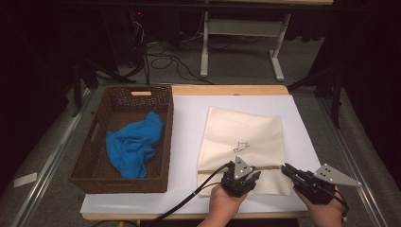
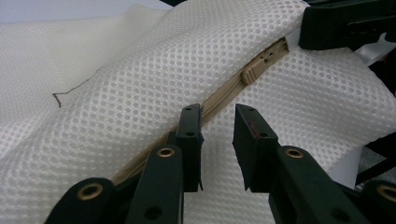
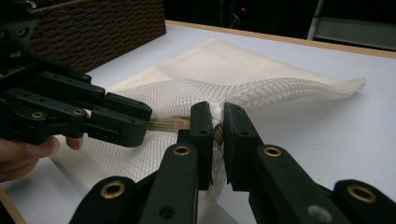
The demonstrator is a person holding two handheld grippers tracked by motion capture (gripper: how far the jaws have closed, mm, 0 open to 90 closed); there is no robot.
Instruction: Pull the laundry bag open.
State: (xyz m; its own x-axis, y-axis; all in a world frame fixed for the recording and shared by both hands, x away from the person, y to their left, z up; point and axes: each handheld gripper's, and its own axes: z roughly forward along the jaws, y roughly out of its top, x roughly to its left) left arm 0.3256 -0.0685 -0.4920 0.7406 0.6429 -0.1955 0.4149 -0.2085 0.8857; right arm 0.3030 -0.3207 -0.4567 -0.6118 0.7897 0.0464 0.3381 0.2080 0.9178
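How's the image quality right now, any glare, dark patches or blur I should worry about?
High view: white table sheet evenly lit, surroundings nearly black, no glare. Left gripper view: cream mesh zip bag sharp, left claw bases soft. Right gripper view: bag edge crisp in the right claw, dark woven basket slightly blurred.

No readable writing anywhere on the table.

The only mark is a small dark stitched squiggle (image 1: 241, 146) on the cream mesh bag (image 1: 236, 127), more a line drawing than letters; from here it spells nothing. In the left gripper view a thin brown thread of it shows, equally unreadable.
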